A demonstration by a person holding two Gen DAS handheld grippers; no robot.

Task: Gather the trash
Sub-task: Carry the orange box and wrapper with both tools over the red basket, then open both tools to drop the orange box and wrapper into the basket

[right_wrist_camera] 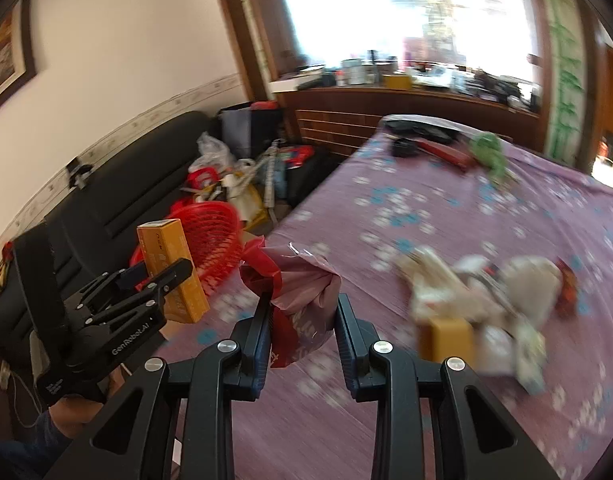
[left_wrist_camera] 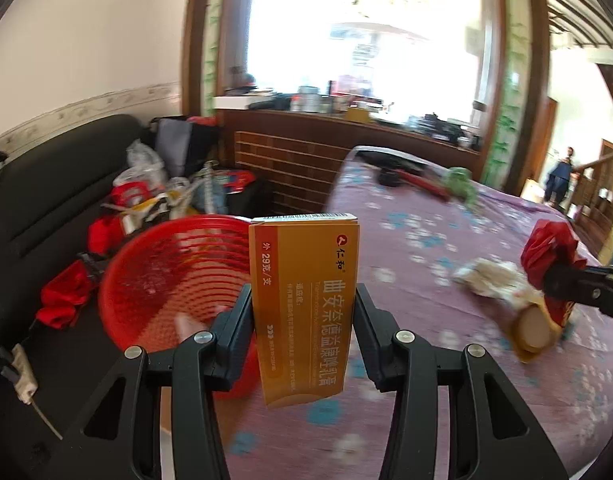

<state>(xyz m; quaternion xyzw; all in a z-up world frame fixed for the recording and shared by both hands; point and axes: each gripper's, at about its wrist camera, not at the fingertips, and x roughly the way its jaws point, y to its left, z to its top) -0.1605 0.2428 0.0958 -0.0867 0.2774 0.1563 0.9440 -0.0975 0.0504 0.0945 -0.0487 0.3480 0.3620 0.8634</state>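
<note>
- At the lower centre of the left wrist view, the left gripper [left_wrist_camera: 304, 316] is clamped on an upright orange carton [left_wrist_camera: 305, 312], its fingers pressing the two narrow sides about halfway up.
- Just left of the carton in that frame sits the red basket [left_wrist_camera: 170, 280], seemingly on the seat of the black sofa [left_wrist_camera: 46, 200] beside the table; the carton hangs near its rim, not yet inside.
- Low and central in the right wrist view, the right gripper [right_wrist_camera: 302, 328] is partly closed around a crumpled red-and-pink wrapper [right_wrist_camera: 296, 300]; the left finger touches it, but contact on the right side is hard to judge.
- Toward the right of that frame, more trash [right_wrist_camera: 482, 304] lies blurred on the purple tablecloth [right_wrist_camera: 426, 184].
- Risk, as I judge it: the wrapper is soft and loosely caught, so it could slip out during the carry.
- The carton may strike the basket's rim and fall onto the sofa if let go too early.
</note>
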